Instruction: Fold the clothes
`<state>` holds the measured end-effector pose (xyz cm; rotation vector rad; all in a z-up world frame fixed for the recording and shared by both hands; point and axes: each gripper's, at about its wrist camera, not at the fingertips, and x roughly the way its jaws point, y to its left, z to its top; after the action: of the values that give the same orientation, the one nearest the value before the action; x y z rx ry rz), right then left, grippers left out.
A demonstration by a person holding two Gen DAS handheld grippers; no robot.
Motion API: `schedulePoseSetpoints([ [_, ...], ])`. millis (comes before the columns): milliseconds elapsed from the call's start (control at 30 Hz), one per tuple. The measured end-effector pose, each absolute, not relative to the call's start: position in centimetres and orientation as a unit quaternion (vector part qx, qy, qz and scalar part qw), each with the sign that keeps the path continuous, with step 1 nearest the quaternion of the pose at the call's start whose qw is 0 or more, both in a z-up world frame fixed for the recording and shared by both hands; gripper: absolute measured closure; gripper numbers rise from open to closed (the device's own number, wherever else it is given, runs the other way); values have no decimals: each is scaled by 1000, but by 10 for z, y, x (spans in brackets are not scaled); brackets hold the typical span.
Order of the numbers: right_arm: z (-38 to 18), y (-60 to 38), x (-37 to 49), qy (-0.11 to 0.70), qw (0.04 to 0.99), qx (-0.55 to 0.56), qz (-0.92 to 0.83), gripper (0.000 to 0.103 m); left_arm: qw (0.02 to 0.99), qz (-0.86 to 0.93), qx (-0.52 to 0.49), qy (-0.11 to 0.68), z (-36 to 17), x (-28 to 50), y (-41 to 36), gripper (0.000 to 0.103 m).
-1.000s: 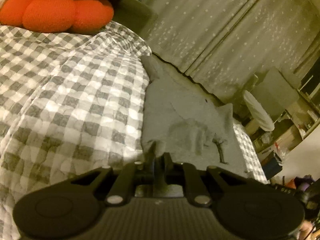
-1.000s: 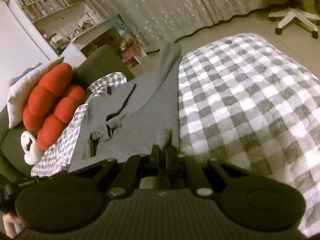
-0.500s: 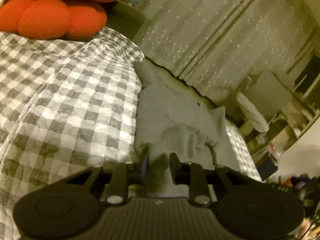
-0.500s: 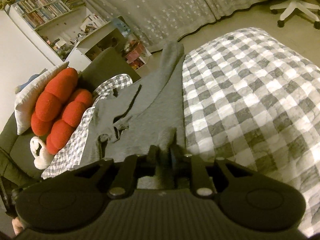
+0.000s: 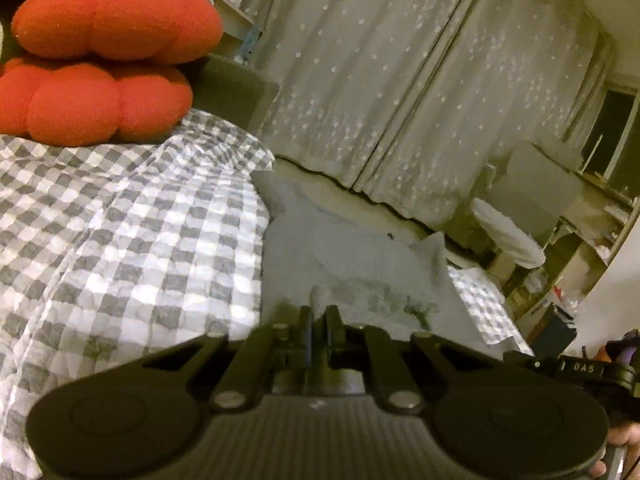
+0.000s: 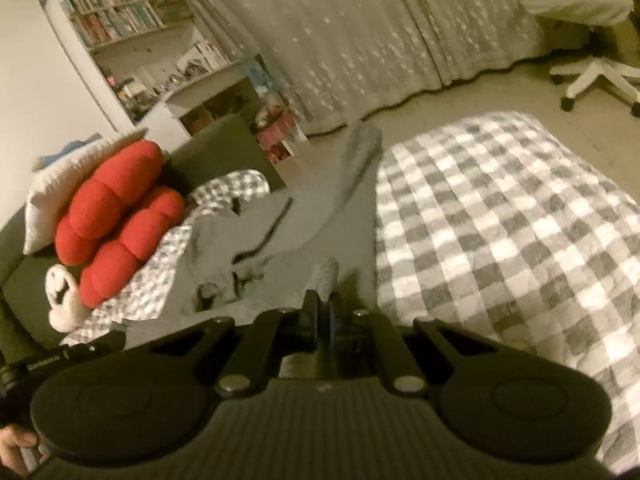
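Both hand-held grippers have just re-bitten the cloth. The left hand-held gripper (image 5: 319,318) let its jaws part a little half a second ago, with the grey fabric between them, and they have since been closing; now they are clenched on a small tuft of the grey garment (image 5: 352,256), which pokes up just past the tips. The right hand-held gripper (image 6: 325,300) did the same, a brief loosening and then a closing, and it too is pinched tight on a nub of the same garment (image 6: 280,248), at the edge that lies next to the bare quilt.

The garment lies spread along the bed, on the checked quilt (image 5: 120,216), one long part running off toward the curtain (image 5: 360,80) at the far side. A dark drawstring (image 6: 268,232) trails across the middle of the cloth, so it looks like a hooded top or sweatpants; I cannot tell which. The red cushion (image 5: 100,64) sits by the head of the bed, well apart from the cloth.

My reading is that this was a re-grip to get a firmer hold of the near edge at two points. With both corners held, the next thing should be to lift and carry that edge over the rest of the cloth. The pinches are small, so the fabric could slip out during the lift.
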<state>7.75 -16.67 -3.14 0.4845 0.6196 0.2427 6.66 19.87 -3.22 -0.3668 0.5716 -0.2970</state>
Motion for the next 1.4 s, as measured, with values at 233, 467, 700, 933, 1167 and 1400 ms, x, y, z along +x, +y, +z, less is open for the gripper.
schedulePoseSetpoints([
  [233, -30, -165, 77, 294, 921, 228, 114, 96, 937, -146, -172, 266, -29, 66, 192, 97],
  [467, -39, -162, 83, 316, 918, 216, 103, 96, 934, -128, -146, 299, -41, 73, 189, 97],
  [700, -35, -161, 78, 311, 920, 215, 101, 96, 936, -125, -146, 294, -40, 69, 189, 97],
  [933, -35, -160, 79, 312, 921, 210, 100, 96, 936, -124, -143, 297, -40, 72, 189, 97],
  [1167, -32, -158, 78, 301, 926, 206, 100, 96, 937, -124, -145, 291, -38, 75, 187, 97],
  [1400, -32, -157, 84, 297, 928, 203, 100, 96, 939, -121, -151, 284, -38, 83, 188, 97],
])
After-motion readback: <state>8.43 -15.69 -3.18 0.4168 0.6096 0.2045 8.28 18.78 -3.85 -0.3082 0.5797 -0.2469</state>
